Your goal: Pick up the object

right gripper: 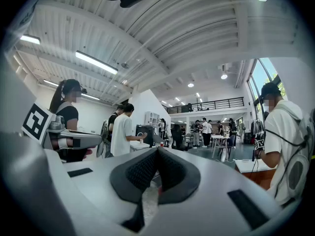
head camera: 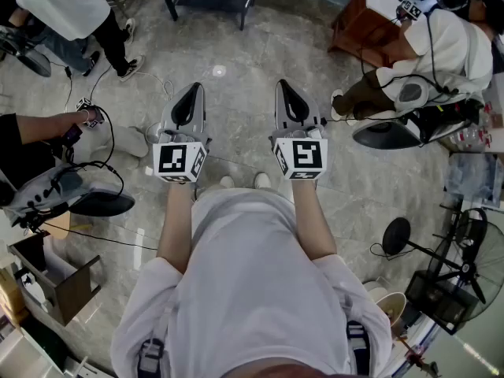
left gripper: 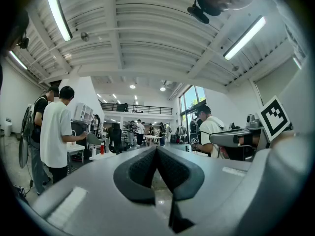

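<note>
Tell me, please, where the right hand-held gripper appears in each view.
Head view: the grey right hand-held gripper with black pads sits right of centre, pointing up the picture.
Left gripper view: the same hand-held gripper shows at mid-right, pointing toward centre.
Right gripper view: the hand-held gripper fills the bottom centre, jaws together.
Shared landmark: the dark balcony railing, in the background of both gripper views; absent from the head view.

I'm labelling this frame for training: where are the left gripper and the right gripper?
left gripper [head camera: 191, 90]: head view, on the tips of its closed jaws.
right gripper [head camera: 283, 85]: head view, on the tips of its closed jaws.
</note>
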`<state>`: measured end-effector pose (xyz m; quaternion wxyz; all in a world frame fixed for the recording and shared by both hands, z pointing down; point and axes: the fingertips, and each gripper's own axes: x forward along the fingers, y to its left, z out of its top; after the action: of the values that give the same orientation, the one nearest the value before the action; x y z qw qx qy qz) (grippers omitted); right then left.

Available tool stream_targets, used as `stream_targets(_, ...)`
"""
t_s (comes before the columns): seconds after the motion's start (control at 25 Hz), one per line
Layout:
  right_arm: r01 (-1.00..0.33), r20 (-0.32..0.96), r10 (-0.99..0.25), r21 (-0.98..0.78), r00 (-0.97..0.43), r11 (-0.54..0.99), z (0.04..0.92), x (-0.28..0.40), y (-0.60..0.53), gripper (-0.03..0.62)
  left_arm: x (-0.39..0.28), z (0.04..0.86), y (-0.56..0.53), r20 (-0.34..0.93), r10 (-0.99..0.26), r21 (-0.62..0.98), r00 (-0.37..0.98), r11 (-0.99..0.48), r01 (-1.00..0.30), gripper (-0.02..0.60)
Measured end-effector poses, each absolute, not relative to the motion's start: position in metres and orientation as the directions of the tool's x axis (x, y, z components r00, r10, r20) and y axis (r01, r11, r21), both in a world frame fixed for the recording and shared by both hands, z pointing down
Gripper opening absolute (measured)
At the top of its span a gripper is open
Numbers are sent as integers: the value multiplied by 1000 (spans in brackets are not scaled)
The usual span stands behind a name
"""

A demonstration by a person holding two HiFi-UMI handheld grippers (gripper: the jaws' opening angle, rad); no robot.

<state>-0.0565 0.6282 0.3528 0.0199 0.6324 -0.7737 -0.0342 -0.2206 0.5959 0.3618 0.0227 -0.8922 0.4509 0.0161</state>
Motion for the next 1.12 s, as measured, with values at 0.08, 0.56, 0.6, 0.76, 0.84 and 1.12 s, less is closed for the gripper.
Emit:
stream_targets(0.08, -977, -13, -980, 79, -200, 198, 350, -56, 626, -3, -220, 360, 594, -47, -803, -27, 594, -593, -804, -2)
stream_targets(0.56, -979, 1, -982, 79, -190, 190, 352, -61, 608, -2, -225, 361, 575, -46, -793, -14, 607, -607, -794, 0)
stream_targets(0.6, -979, 2, -982, 77, -191, 190, 353, -61, 607, -2, -225, 362, 574, -47, -792, -11, 609, -609, -793, 0)
stream_targets(0.76, -978, -4, -980, 64, -197, 197, 350, -63, 605, -2, -225, 359, 573, -58, -782, -4, 621, -622, -783, 32)
stream_targets(0.84, -978, -15, -980, 57, -201, 199, 349, -66, 605, 0, -225, 357, 574, -61, -772, -5, 633, -634, -774, 97)
stream_targets(1.12, -977, -13, -979, 78, -202, 200, 353, -81, 598, 197, -230, 360, 569, -43, -746, -18, 664, -664, -747, 371)
